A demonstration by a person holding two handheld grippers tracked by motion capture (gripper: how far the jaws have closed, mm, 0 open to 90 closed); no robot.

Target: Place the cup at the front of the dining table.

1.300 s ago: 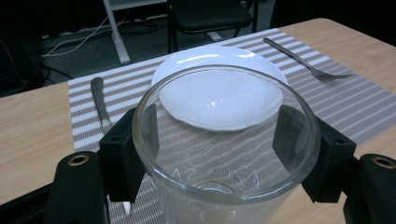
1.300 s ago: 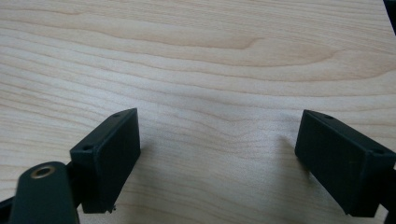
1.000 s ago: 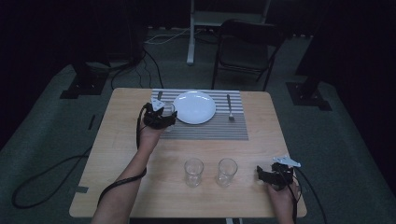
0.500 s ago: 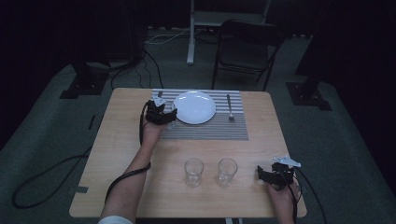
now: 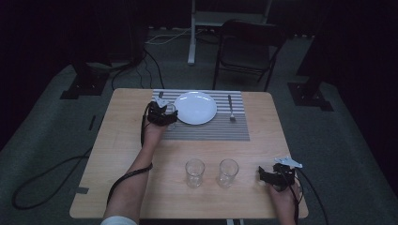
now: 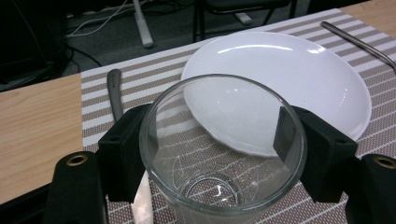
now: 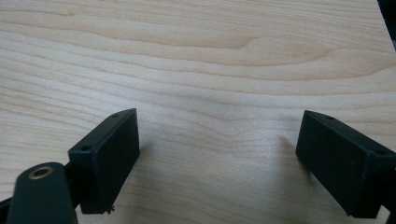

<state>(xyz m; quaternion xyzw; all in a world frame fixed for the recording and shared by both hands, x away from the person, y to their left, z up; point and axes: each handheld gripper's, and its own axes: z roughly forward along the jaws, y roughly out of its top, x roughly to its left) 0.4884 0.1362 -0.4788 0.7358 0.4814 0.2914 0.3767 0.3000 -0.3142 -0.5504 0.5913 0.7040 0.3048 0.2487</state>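
Because I have the clear, round drinking glass [image 6: 223, 154] pinched across its rim by the left gripper [image 6: 224, 154], one black pad outside its wall and the other pressed against the far side, it stays upright while I hold it over the grey-and-white striped placemat [image 6: 154, 77]. That glass sits just beside the near-left edge of the round white plate [image 6: 299, 70], which I read as the drinking place of a setting being laid: plate in the middle of the mat, a metal utensil [image 6: 113, 93] lying to one side of it and a slim metal fork [image 5: 230, 108] on the other. Whether the glass base rests on the mat or hangs just above it, I cannot tell. From the high view the left gripper [image 5: 161, 114] is at the mat's left end, my forearm stretched up the pale wooden table [image 5: 117, 150].

Nearer me, two more clear glasses [image 5: 194, 172] [image 5: 227, 172] stand side by side, well apart from the mat, likely waiting their turn. My right gripper [image 5: 270, 176] rests near the table's right corner, its jaws spread wide over bare wood with nothing between them, parked out of the way.
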